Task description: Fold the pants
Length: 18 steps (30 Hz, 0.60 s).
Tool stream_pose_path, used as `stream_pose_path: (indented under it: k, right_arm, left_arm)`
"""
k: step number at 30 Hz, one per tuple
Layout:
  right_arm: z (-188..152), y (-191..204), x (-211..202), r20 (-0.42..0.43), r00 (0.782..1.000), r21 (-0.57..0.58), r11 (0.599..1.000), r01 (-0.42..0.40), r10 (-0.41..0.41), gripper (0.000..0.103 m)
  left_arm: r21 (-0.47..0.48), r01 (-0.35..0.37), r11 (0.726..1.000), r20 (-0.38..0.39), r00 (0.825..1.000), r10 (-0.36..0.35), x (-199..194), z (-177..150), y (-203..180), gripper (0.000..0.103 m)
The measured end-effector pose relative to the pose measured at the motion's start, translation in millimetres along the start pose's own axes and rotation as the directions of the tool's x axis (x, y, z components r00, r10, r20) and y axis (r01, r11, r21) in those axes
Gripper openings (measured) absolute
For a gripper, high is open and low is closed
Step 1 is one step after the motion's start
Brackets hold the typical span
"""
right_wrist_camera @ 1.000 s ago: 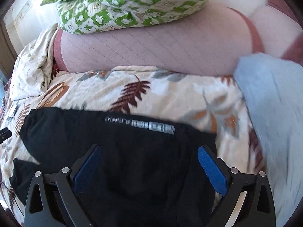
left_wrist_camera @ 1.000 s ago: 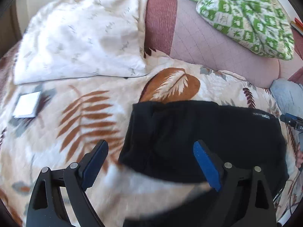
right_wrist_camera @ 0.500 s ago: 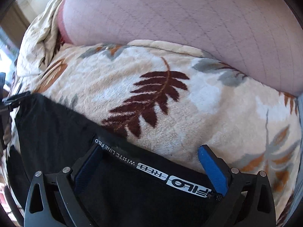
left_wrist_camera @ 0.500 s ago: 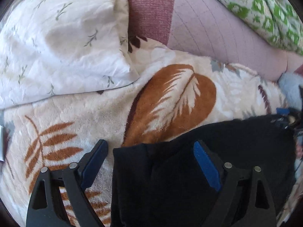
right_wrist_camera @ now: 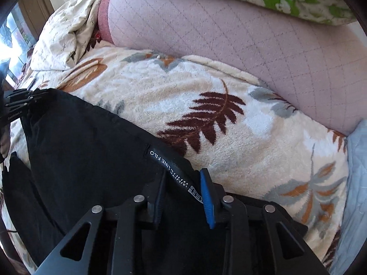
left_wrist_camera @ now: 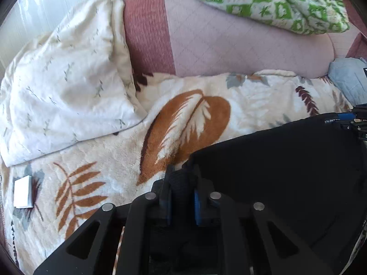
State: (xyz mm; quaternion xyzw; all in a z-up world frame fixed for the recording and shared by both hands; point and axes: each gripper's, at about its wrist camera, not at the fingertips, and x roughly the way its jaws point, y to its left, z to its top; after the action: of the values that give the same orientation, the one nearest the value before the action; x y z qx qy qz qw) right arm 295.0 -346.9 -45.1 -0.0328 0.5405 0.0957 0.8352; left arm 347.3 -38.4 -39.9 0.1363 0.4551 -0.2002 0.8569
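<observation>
Black pants (left_wrist_camera: pixel 286 171) lie folded on a leaf-print blanket (left_wrist_camera: pixel 114 165). My left gripper (left_wrist_camera: pixel 182 181) is shut on the left corner of the pants' far edge. My right gripper (right_wrist_camera: pixel 183 181) is shut on the right corner of the same edge, at the white-lettered label strip (right_wrist_camera: pixel 169 169). The pants also fill the lower left of the right wrist view (right_wrist_camera: pixel 87 151). Each gripper shows at the edge of the other's view: the right one (left_wrist_camera: pixel 353 119) and the left one (right_wrist_camera: pixel 20 100). The fabric hangs stretched between them.
A white pillow (left_wrist_camera: pixel 64 82) lies at the left. A pink quilted bolster (left_wrist_camera: pixel 229 45) runs along the back with a green patterned quilt (left_wrist_camera: pixel 275 2) on it. A pale blue cloth (right_wrist_camera: pixel 357 183) lies at the right. A small white card (left_wrist_camera: pixel 22 191) sits on the blanket.
Both grippers were open over the pants' far edge; both have now shut on its corners. The edge is lifted slightly off the blanket.
</observation>
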Motion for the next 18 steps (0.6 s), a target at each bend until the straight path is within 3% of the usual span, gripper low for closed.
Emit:
stream_pose_path:
  k: [9, 18]
  right_arm:
    - [-30, 32, -71, 0.101, 0.991, 0.043, 0.996, 0.082, -0.086, 0.024]
    - [-102, 62, -134, 0.146, 0.986, 0.077, 0.995, 0.071, -0.081, 0.024]
  left_arm:
    - [0.074, -0.035, 0.997, 0.149, 0.989, 0.024, -91, -24, -28, 0.013]
    - [0.078, -0.018, 0.997, 0.226, 0.974, 0.0, -168, -91, -45, 0.013]
